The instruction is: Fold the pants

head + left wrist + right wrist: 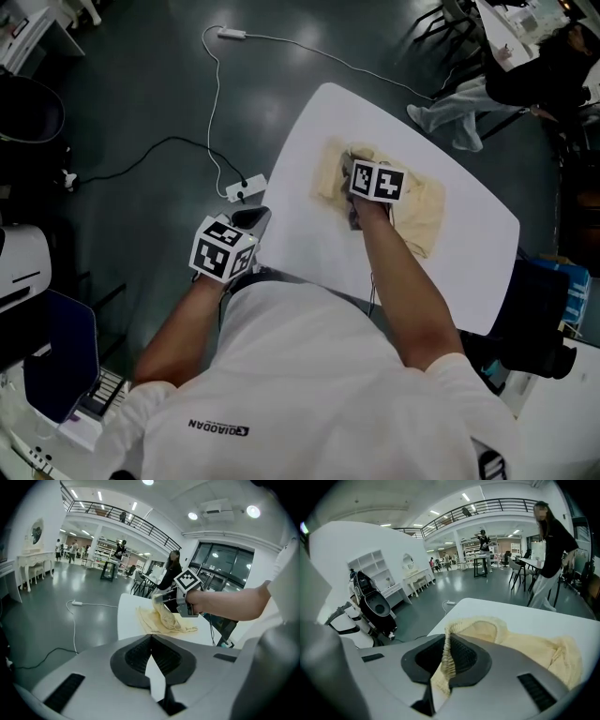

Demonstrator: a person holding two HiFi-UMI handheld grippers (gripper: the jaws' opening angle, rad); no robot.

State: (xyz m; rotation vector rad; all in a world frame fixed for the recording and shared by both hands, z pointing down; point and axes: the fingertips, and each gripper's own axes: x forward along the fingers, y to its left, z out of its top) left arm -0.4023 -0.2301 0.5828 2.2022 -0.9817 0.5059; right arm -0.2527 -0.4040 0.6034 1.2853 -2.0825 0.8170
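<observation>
Cream pants [424, 212] lie bunched on the white table [305, 178]. My right gripper [353, 165] rests over their left part, shut on the ribbed waistband [449, 660], which stands pinched between the jaws. The rest of the cloth [534, 651] spreads out to the right beyond the jaws. In the left gripper view the right gripper [158, 599] holds a fold of the pants [165, 619] raised off the table. My left gripper [251, 218] hangs off the table's near left edge, apart from the pants. Its jaws [151, 641] meet with nothing between them.
A power strip [246, 188] with a long white cable lies on the dark floor left of the table. A person [553, 550] stands beyond the table's far side, near chairs. Dark bags [544, 319] sit by the table's right corner.
</observation>
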